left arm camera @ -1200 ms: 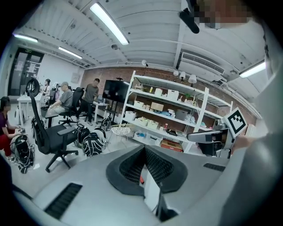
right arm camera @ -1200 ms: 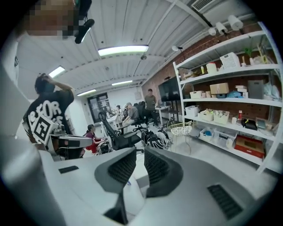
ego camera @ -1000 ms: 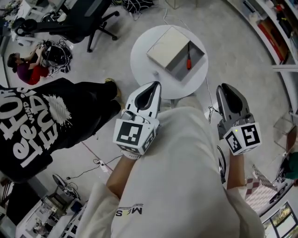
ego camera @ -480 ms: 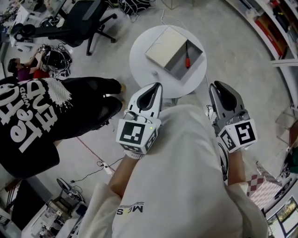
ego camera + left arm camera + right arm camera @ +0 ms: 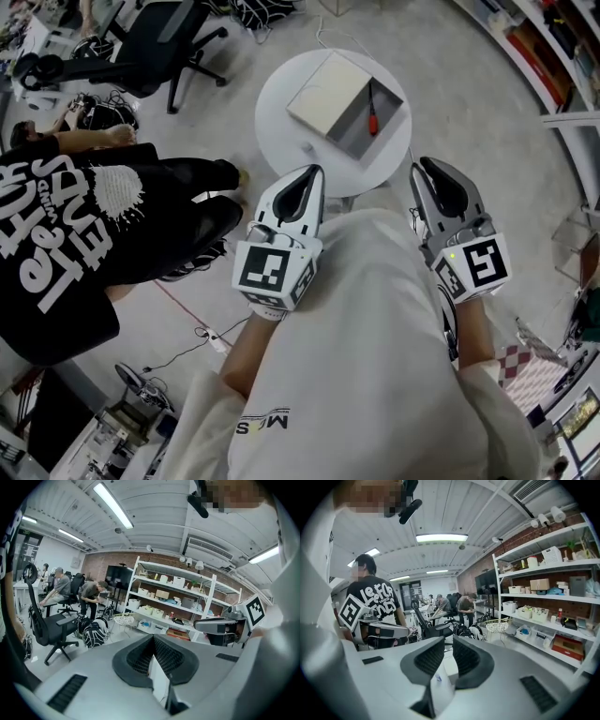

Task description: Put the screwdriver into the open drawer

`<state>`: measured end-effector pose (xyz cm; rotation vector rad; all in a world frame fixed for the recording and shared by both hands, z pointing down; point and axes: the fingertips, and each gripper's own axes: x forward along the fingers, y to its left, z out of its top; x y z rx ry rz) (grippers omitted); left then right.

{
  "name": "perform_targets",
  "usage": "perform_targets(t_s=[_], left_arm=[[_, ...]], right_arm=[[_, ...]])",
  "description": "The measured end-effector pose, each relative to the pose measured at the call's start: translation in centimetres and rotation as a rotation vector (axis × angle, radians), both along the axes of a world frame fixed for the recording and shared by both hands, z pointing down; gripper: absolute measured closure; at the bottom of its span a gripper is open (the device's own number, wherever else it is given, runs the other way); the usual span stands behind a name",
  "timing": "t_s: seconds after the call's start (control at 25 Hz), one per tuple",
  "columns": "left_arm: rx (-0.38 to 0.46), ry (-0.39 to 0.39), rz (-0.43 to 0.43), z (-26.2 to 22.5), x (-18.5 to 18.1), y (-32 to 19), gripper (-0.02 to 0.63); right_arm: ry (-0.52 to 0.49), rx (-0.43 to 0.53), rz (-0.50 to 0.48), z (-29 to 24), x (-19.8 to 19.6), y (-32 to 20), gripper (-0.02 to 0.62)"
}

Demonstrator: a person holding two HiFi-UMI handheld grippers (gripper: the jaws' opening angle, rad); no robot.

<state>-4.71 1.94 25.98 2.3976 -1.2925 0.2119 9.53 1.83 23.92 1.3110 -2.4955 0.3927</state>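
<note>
A red-handled screwdriver lies inside the open grey drawer of a beige box on a round white table. Both grippers are held close to the person's light trousers, short of the table and touching nothing. In the head view my left gripper points at the table's near edge, and my right gripper sits just right of it. The left gripper view shows the left gripper with its tips meeting. The right gripper has its pads all but touching, with nothing between them.
A person in a black printed shirt stands close on the left. A black office chair and cables lie beyond the table. Shelving runs along the right, and a floor cable crosses the left.
My right gripper has drifted up and to the left, toward the table's edge. The left gripper has barely moved. The person in black has shifted on the left.
</note>
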Motion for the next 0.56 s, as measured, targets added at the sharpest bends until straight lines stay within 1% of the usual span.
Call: perform_targets(t_s=[0.56], left_arm=[[-0.008,0.025,0.012,0.75,0.24,-0.21,0.595]], right_arm=[[0.015,-0.010,0.018,0.48,0.08,-0.01,0.483]])
